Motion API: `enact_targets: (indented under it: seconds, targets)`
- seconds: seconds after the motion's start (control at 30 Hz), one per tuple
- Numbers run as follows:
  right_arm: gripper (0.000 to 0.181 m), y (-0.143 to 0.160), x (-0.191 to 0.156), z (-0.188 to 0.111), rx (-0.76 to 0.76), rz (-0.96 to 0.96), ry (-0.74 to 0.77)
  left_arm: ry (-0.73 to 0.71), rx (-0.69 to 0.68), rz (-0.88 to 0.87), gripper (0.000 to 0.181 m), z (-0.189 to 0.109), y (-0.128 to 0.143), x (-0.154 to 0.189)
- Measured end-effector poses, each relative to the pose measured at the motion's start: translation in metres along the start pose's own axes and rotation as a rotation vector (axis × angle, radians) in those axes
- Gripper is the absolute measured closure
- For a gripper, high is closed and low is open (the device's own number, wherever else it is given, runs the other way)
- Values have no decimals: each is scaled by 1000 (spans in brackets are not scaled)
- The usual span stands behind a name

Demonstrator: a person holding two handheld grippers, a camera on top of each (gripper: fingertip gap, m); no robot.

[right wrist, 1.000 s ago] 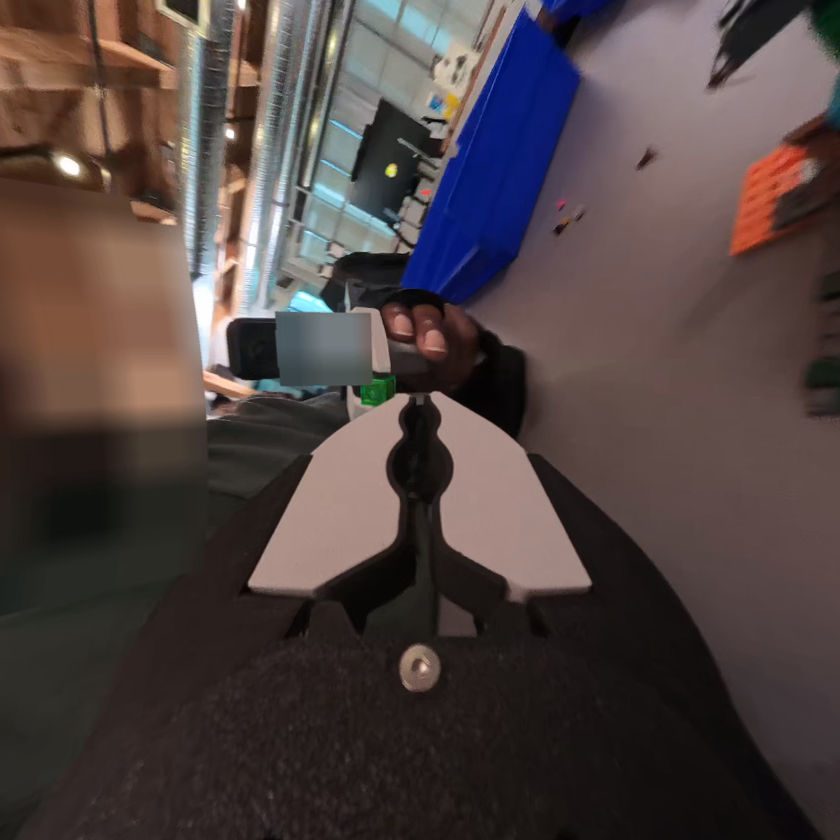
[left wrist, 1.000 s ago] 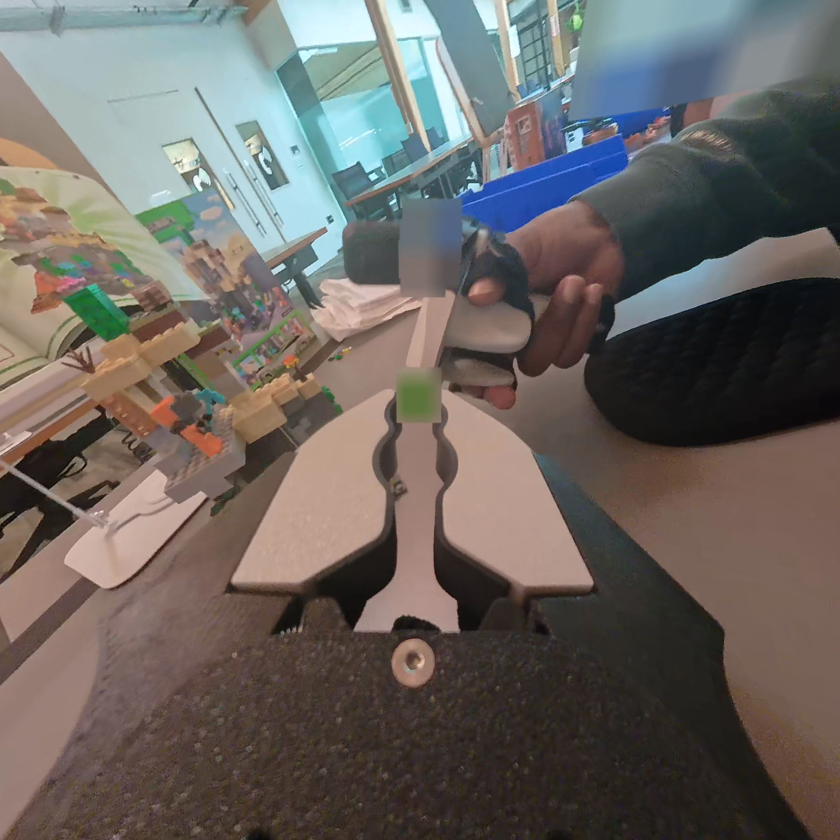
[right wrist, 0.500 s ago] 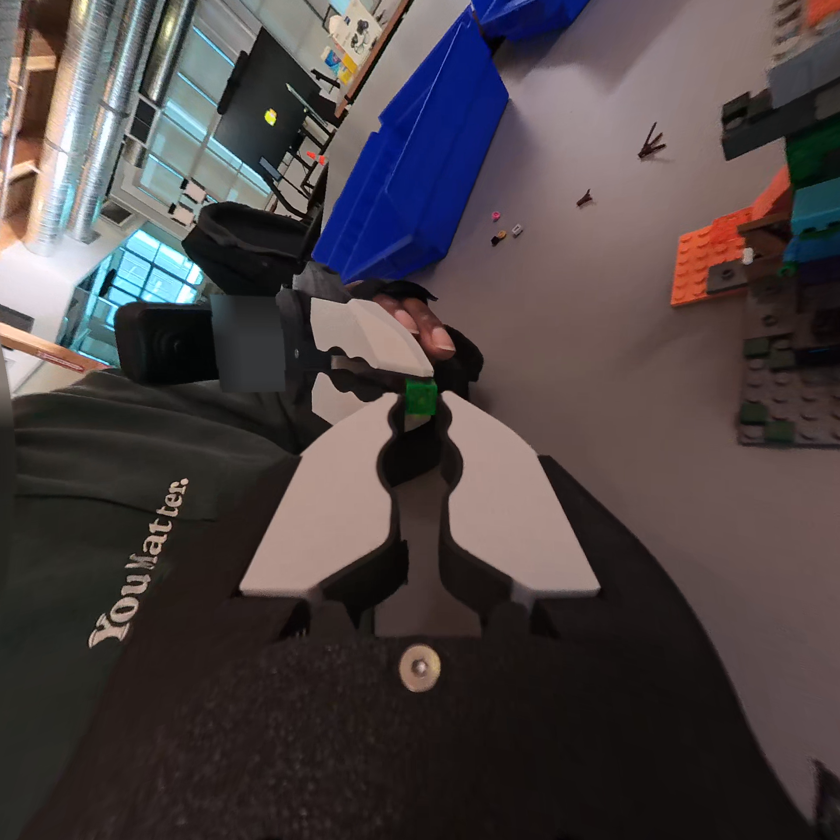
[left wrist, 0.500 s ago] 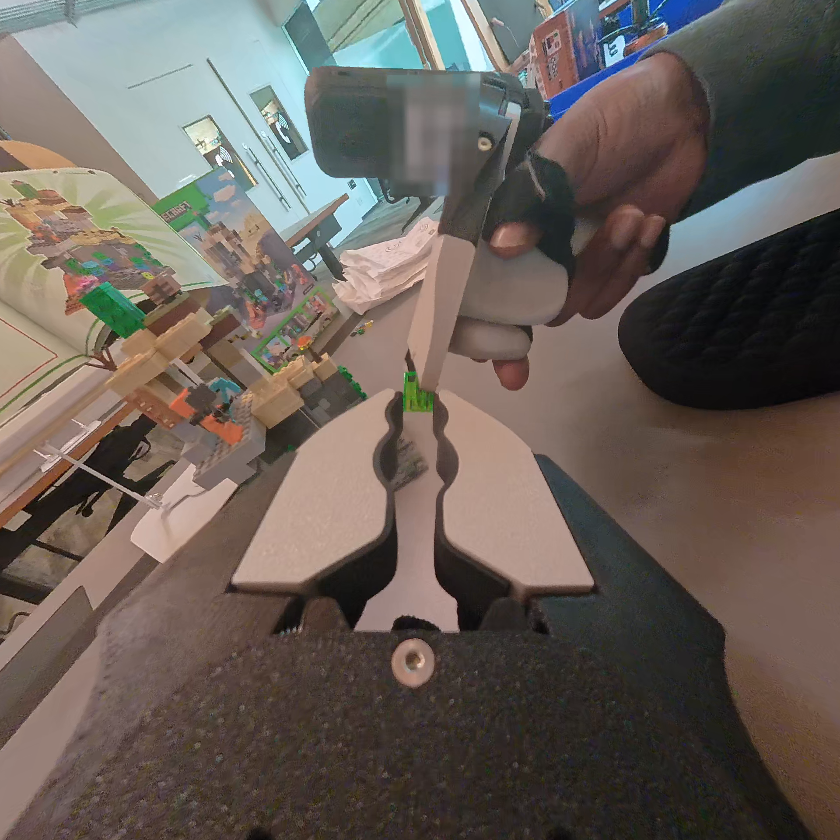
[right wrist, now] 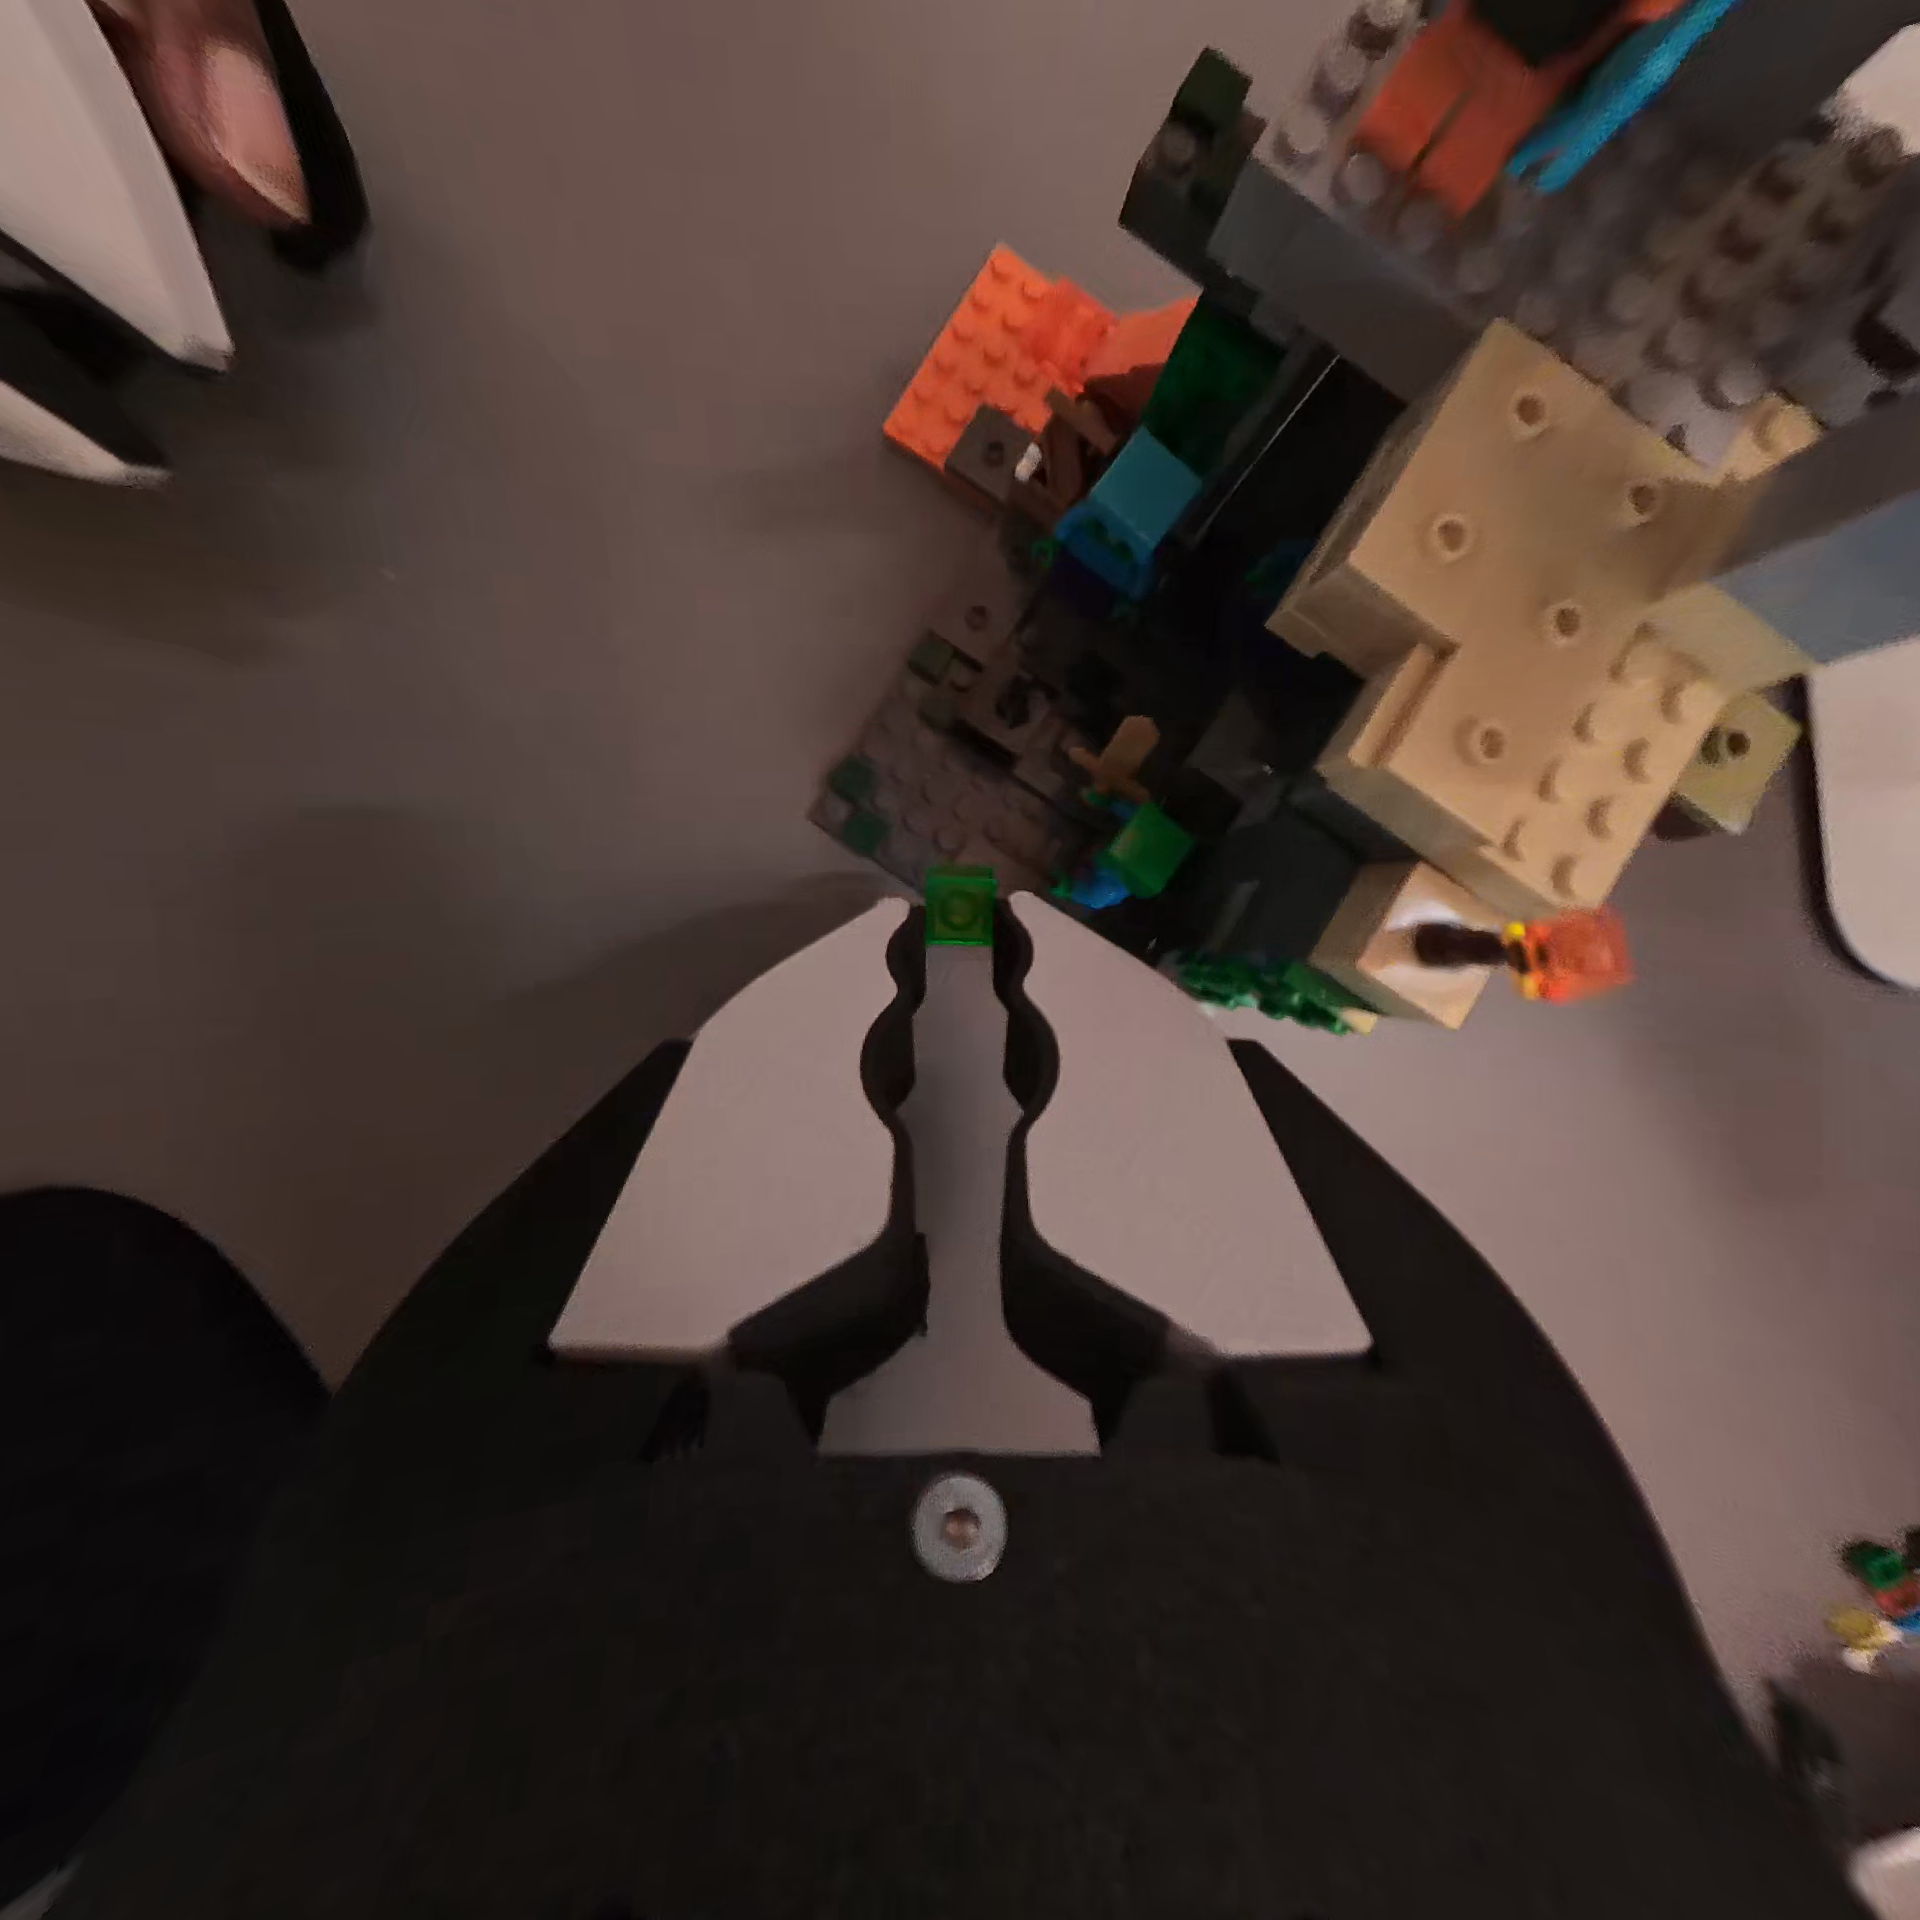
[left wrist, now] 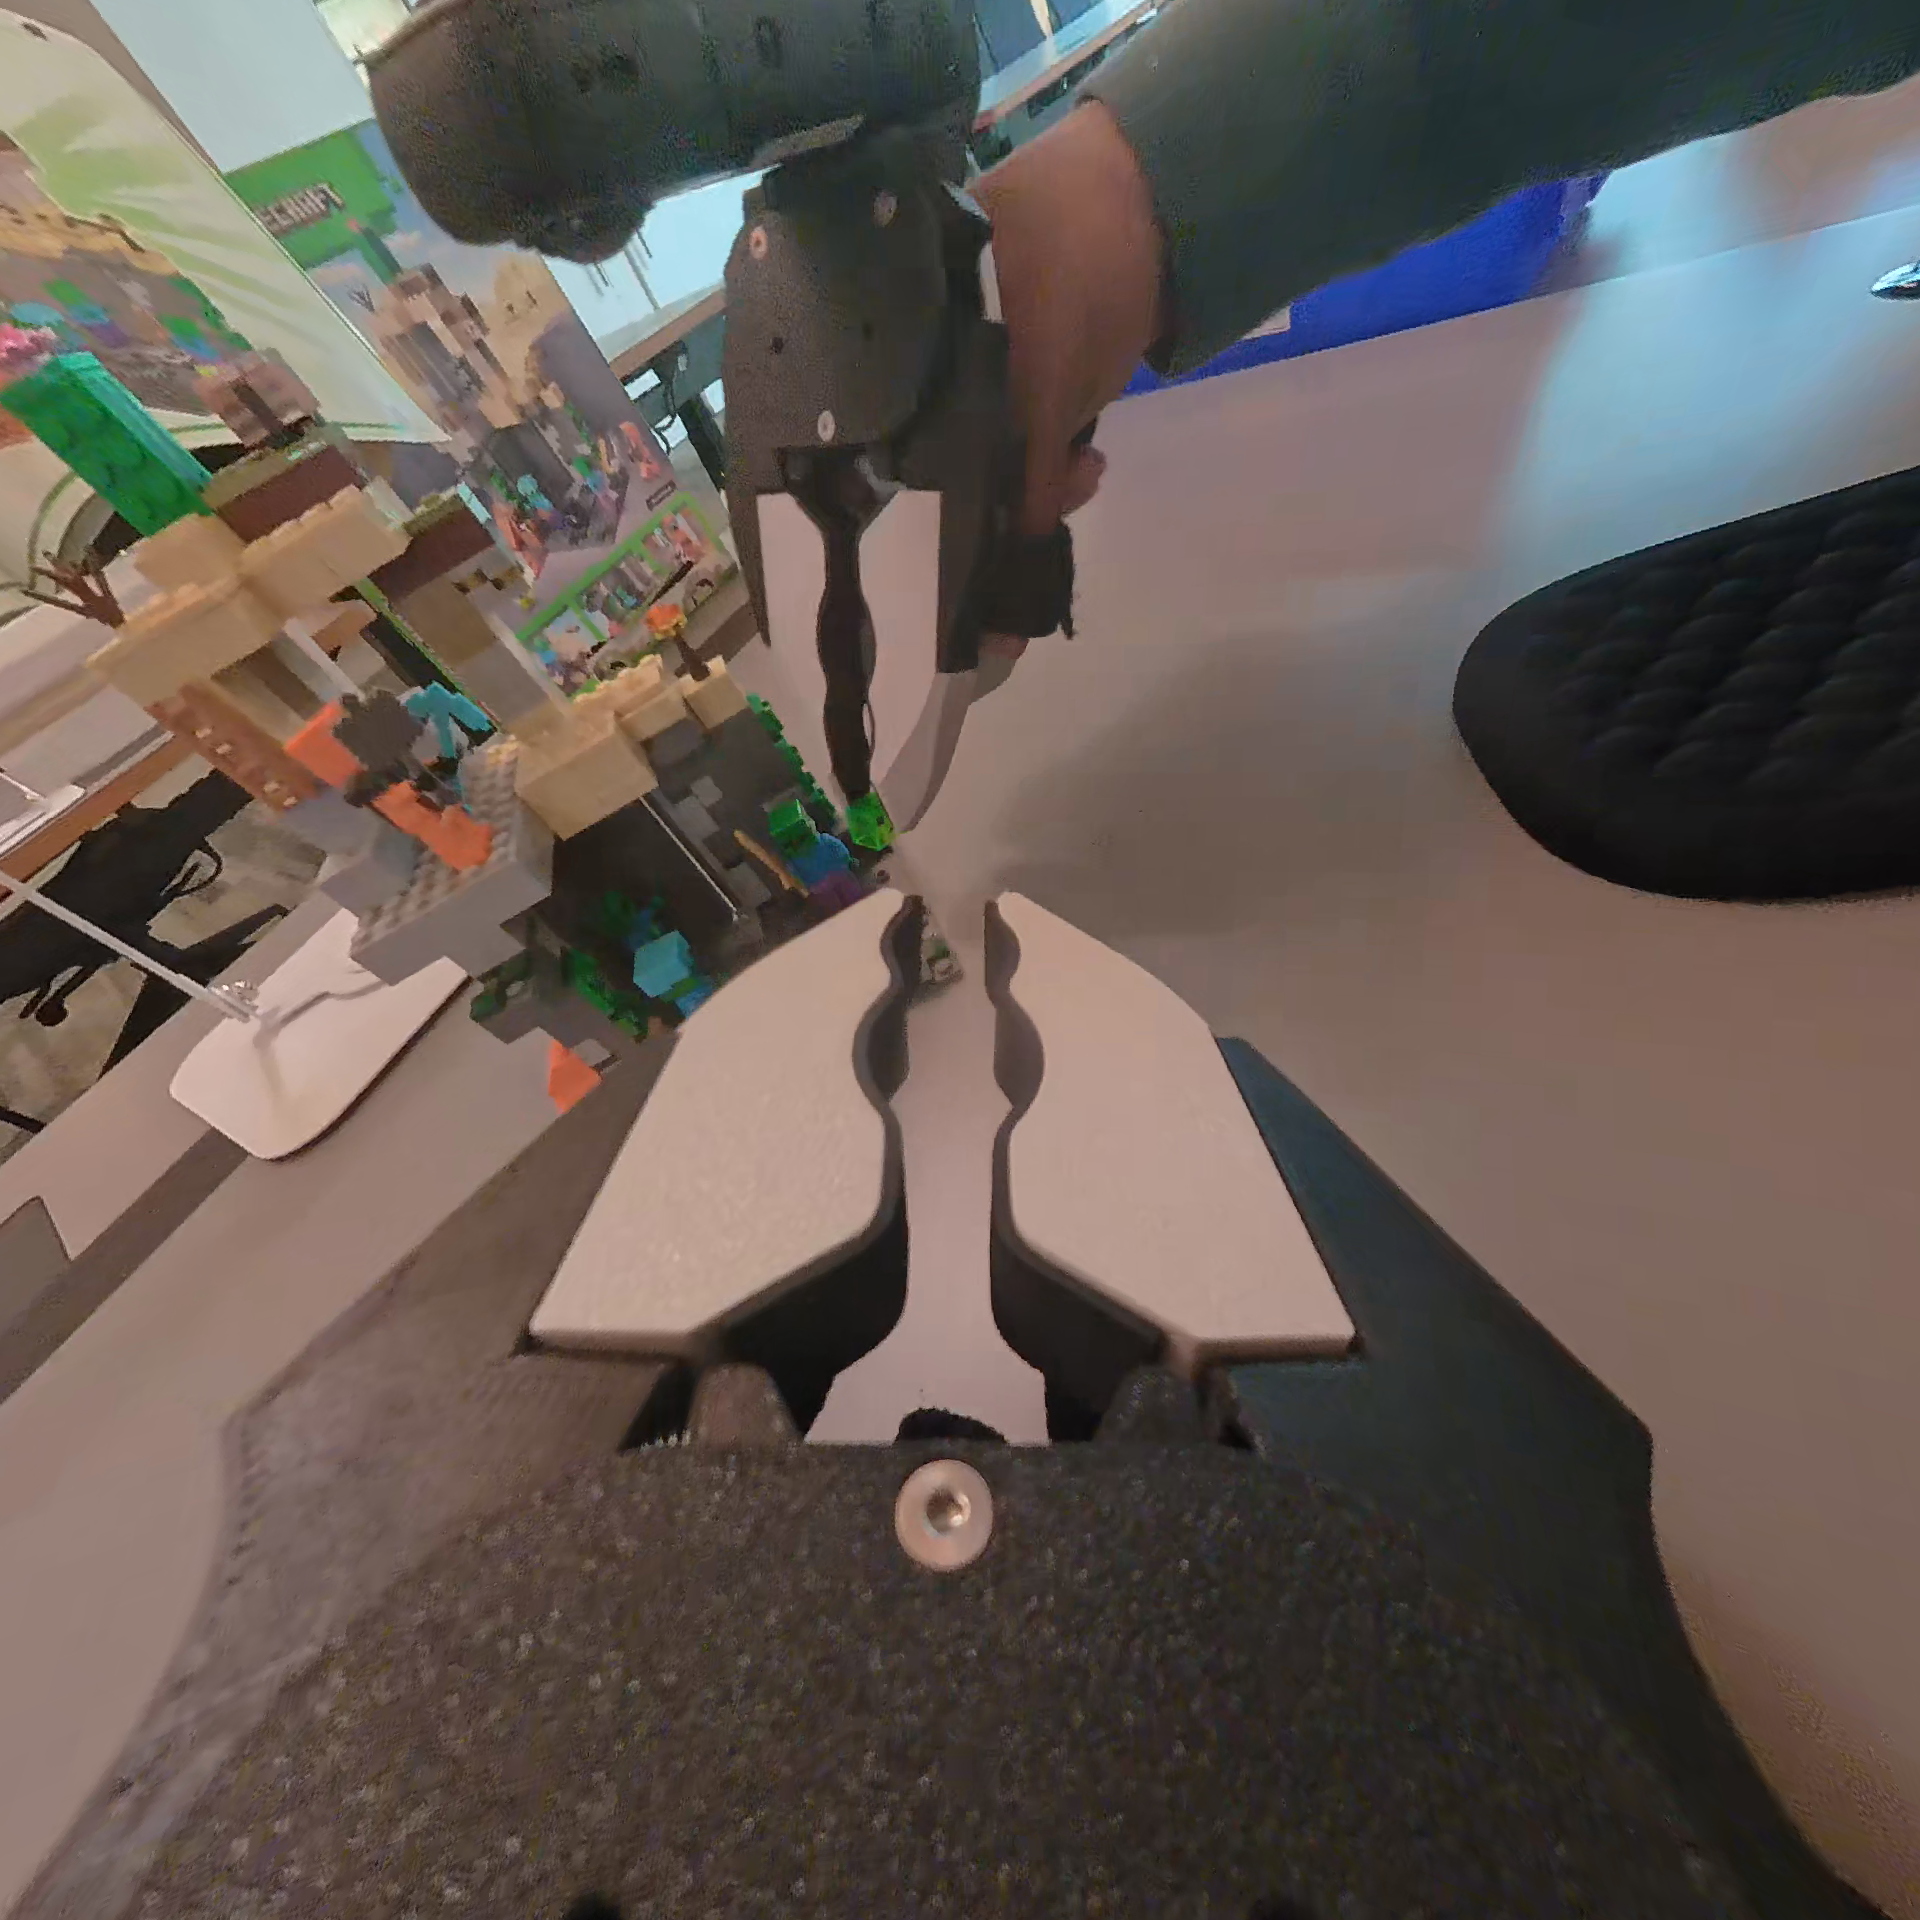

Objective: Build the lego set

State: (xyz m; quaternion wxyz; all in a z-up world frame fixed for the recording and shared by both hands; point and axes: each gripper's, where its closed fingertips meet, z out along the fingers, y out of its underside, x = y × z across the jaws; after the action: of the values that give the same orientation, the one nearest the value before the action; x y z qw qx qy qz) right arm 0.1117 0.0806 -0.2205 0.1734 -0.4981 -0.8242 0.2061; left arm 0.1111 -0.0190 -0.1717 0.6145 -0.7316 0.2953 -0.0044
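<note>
My right gripper (right wrist: pixel 958 916) is shut on a small clear-green brick (right wrist: pixel 958 906) and points down, just off the near corner of the model's grey base plate (right wrist: pixel 914 769). The part-built lego model (right wrist: pixel 1486 644) has tan, grey, orange and green blocks. In the left wrist view the right gripper (left wrist: pixel 878 821) comes down from above with the green brick (left wrist: pixel 871 826) at its tips, beside the model (left wrist: pixel 582 769). My left gripper (left wrist: pixel 940 914) is low over the table, its jaws a narrow gap apart with nothing between the tips. Its white fingers (right wrist: pixel 94 187) show top left.
A black textured pad (left wrist: pixel 1714 707) lies on the grey table to the right. Printed lego boxes (left wrist: pixel 540 416) and a white stand foot (left wrist: pixel 312 1049) stand left of the model. An orange plate (right wrist: pixel 987 353) sticks out of the model. Loose pieces (right wrist: pixel 1881 1600) lie far right. Across from one pair of fingers to the other is roughly 11 cm.
The green brick was at my left gripper's tips with the right gripper closing on it. Now the right gripper has carried it down to the model, and the left gripper faces the model, empty.
</note>
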Motion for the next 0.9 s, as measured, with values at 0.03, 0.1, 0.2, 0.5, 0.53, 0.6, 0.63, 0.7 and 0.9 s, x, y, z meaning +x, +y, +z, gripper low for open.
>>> enact_targets:
  seconds: [0.03,0.1,0.2,0.5,0.53,0.6,0.63,0.7,0.9]
  targets:
    - [169,0,2,4,-16,-24,7,1,-4,-2,170,0,1,0]
    - [169,1,3,9,-47,-61,4,6,-11,-7,171,1,3,0]
    - [169,4,4,16,-90,-92,3,12,-16,-14,171,2,5,1]
    - [169,8,5,24,-182,-56,-30,19,-18,-18,173,2,5,1]
    - [169,9,5,24,-196,-54,-30,20,-18,-18,174,2,5,2]
    - [169,11,5,24,-221,-42,-29,21,-18,-18,174,1,4,2]
    - [169,12,5,23,-236,-44,-23,22,-18,-18,174,1,4,2]
    - [169,13,6,22,-258,-56,1,24,-18,-17,174,1,4,3]
    - [169,15,8,23,-281,-20,41,29,-18,-12,175,1,4,4]
